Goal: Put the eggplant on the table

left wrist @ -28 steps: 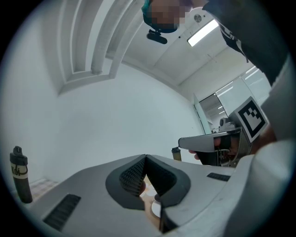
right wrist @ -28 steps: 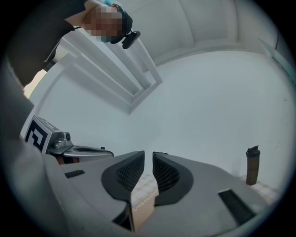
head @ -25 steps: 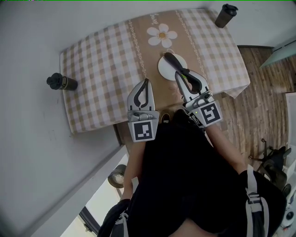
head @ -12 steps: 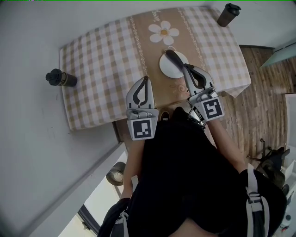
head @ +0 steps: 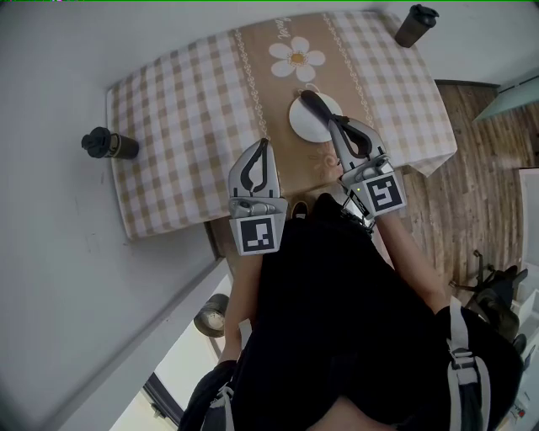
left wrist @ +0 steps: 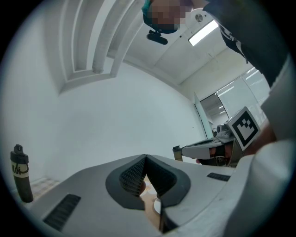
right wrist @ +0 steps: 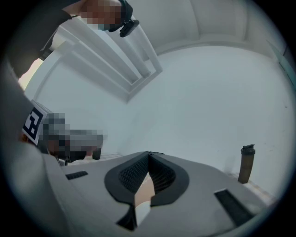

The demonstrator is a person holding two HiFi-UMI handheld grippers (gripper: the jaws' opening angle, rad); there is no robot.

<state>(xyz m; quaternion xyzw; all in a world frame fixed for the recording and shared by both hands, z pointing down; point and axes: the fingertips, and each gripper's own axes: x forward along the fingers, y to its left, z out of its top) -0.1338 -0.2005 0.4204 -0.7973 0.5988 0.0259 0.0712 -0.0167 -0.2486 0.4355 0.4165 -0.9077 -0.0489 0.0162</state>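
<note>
A dark eggplant [head: 312,103] lies on a white plate [head: 301,123] in the middle of the checked tablecloth [head: 185,109]. My right gripper [head: 333,123] reaches over the plate's near rim, its tips at the eggplant's near end. Its jaws are shut. In the right gripper view [right wrist: 149,153] the pads meet, with only cloth and plate showing below them, and no eggplant between them. My left gripper [head: 266,144] hovers over the table's near edge, left of the plate. It is shut and empty, and its pads meet in the left gripper view [left wrist: 145,157].
A black bottle [head: 109,145] lies off the table's left side and shows again in the left gripper view [left wrist: 20,180]. A dark tumbler [head: 416,25] is at the far right corner, also seen from the right gripper [right wrist: 245,164]. Wooden floor [head: 472,168] lies to the right.
The right gripper's jaws, open one second ago, have shut at the eggplant's near end, and the gripper has sunk slightly. The left gripper has kept still.
</note>
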